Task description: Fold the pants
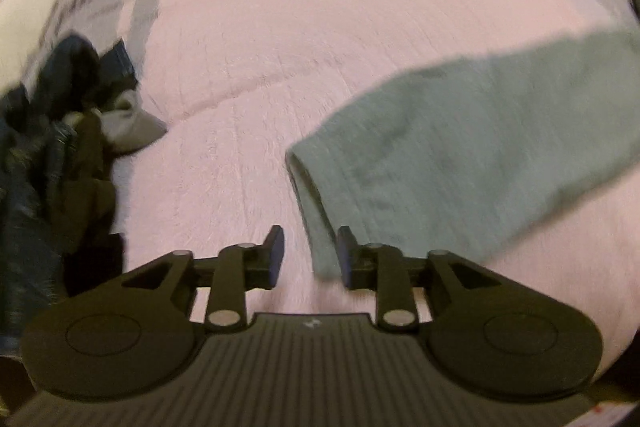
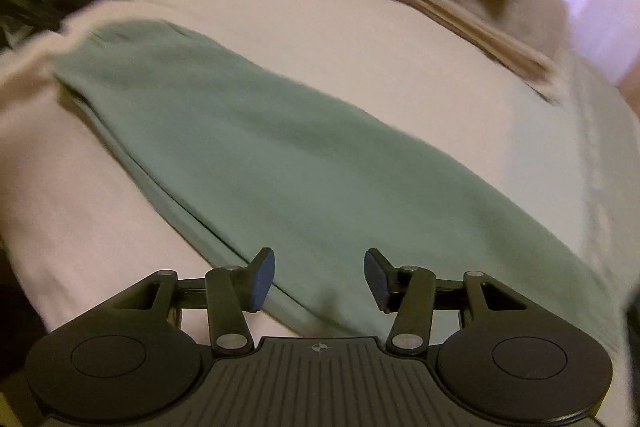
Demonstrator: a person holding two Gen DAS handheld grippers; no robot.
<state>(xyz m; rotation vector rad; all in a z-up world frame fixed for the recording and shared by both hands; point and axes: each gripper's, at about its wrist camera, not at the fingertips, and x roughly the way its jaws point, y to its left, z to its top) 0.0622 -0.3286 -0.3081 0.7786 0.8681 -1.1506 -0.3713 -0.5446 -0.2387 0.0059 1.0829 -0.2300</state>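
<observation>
Across frame centre on pink bedspread (image 2: 280,23): green pants (image 2: 304,179) lie flat.
Left gripper (image 1: 310,257) and right gripper (image 2: 319,279) both spread apart, empty, at pant edges; risk: pinching one layer only, or bedspread too.

No readable text, label or number anywhere (both views are blurred).

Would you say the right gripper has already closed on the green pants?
No, the right gripper is open above the green pants, with its fingers spread apart.
</observation>
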